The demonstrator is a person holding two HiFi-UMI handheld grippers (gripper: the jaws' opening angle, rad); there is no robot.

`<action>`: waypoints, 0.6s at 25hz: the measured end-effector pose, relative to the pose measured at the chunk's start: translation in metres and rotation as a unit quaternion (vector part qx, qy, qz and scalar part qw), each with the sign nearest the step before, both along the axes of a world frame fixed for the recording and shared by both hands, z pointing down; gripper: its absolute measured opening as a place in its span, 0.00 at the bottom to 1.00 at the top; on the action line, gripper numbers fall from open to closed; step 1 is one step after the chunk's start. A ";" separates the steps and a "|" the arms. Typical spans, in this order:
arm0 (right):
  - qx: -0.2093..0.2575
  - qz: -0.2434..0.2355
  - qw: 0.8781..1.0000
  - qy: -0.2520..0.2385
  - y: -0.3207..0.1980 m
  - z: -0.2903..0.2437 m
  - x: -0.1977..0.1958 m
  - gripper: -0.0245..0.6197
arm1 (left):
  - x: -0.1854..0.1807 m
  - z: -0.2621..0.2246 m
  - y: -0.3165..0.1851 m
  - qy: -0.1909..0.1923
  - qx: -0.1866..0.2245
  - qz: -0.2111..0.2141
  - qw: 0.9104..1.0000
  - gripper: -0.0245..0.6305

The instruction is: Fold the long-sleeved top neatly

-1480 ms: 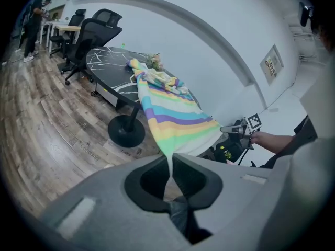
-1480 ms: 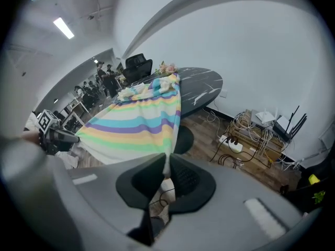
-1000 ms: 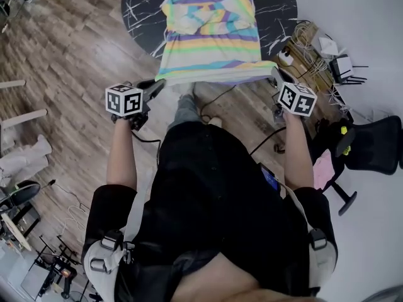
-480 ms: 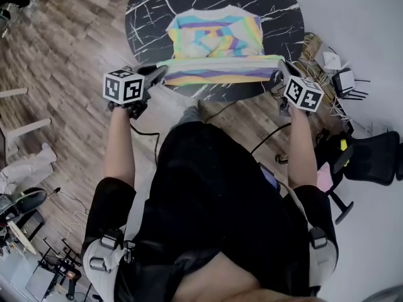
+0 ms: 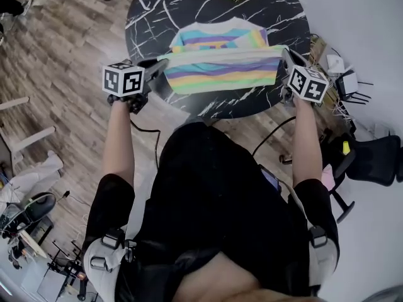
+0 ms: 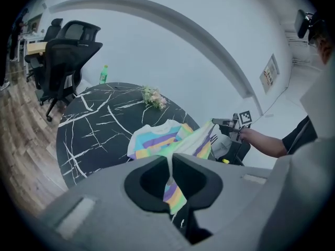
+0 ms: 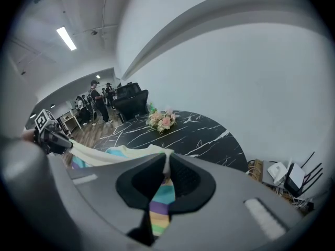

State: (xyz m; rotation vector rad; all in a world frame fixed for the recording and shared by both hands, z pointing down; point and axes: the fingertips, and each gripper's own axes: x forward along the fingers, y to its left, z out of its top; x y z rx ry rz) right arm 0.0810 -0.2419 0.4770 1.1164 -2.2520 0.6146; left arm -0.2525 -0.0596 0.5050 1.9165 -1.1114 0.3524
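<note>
Pinching striped top point(image 5: 221, 70), left tongs point(image 6: 170, 161) and right tongs point(image 7: 166, 161) closed; pinch clear only in gripper views.

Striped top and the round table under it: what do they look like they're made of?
Striped top: soft, thin fabric, probably a knit, matte; it folds over itself and hangs limp from its held edge. Round table: black top with white veins, looks like marble or a marble-look slab, smooth; real stone or print cannot be told.
</note>
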 end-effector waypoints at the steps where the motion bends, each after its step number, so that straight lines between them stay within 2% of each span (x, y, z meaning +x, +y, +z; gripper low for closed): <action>1: 0.000 0.001 1.000 0.002 -0.006 0.000 -0.004 0.08 | -0.003 0.001 -0.006 -0.001 -0.001 0.003 1.000 0.07; 12: 0.008 0.016 1.000 0.018 -0.063 0.006 -0.032 0.08 | -0.033 0.005 -0.070 -0.011 -0.008 0.016 1.000 0.07; 15: 0.003 0.022 1.000 0.020 -0.072 0.013 -0.038 0.08 | -0.038 0.015 -0.079 -0.003 -0.016 0.015 1.000 0.07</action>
